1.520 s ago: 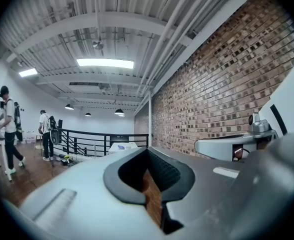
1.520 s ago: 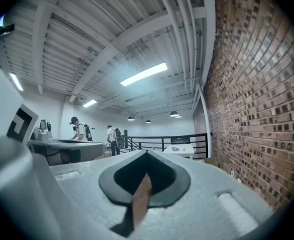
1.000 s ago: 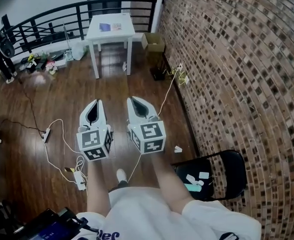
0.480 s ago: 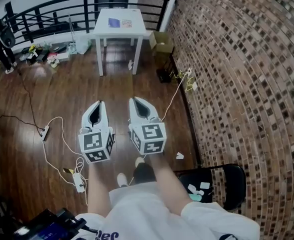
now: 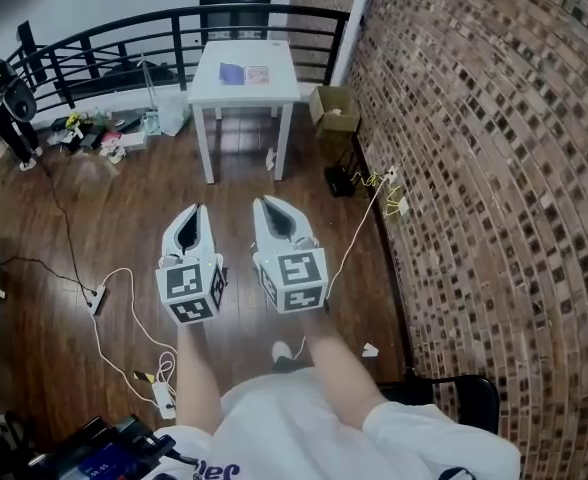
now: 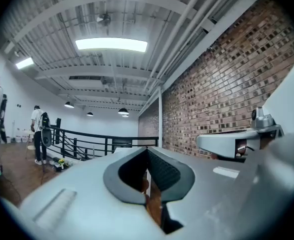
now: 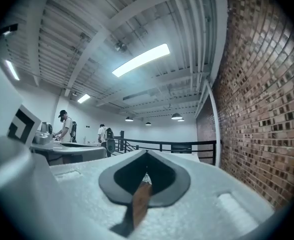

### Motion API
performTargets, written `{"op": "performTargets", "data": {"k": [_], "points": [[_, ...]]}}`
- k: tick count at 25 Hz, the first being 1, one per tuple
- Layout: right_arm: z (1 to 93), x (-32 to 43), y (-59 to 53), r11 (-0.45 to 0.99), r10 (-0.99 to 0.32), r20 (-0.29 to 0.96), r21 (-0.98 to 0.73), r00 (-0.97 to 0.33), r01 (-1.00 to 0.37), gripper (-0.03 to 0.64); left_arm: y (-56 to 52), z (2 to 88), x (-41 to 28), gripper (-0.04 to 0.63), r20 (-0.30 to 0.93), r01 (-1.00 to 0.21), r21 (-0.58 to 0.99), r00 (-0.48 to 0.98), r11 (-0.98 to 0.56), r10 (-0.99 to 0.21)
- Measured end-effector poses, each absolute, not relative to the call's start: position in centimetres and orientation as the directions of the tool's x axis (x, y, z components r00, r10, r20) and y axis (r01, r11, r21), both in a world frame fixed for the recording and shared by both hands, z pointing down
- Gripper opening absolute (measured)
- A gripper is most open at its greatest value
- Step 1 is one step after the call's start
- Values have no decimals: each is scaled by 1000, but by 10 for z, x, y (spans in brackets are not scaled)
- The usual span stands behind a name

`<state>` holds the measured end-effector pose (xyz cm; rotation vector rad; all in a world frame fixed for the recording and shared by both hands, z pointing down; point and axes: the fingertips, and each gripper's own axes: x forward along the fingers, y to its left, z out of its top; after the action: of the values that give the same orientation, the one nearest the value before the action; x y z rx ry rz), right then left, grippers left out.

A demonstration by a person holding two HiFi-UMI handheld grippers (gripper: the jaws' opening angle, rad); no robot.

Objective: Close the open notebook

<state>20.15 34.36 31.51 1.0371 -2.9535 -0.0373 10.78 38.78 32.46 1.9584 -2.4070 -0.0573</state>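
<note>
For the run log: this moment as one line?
left claw: shut, empty | right claw: shut, empty | notebook: on white table ahead, untouched | task: not started

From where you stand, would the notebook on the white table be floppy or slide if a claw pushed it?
The notebook lies flat and looks thin on the white table, so probably light. That top looks smooth, so a push might slide it. Stiffness is too far off to tell.
</note>
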Motion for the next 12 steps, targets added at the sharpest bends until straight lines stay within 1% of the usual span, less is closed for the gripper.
{"op": "performTargets", "data": {"k": [4,9,12], "points": [[311,206,280,773,-634,-16,12,-773,-634,-9,321,318,115,15,-13,-982,52,-182,181,-983],[313,211,213,774,-633,-5,-9,-774,-633,-9,262,316,116,15,-16,-980,63,-192,191,-981],[322,205,184,775,-631,15,-18,-775,-631,-9,235,326,110,15,13,-978,47,-201,201,-980]]}}
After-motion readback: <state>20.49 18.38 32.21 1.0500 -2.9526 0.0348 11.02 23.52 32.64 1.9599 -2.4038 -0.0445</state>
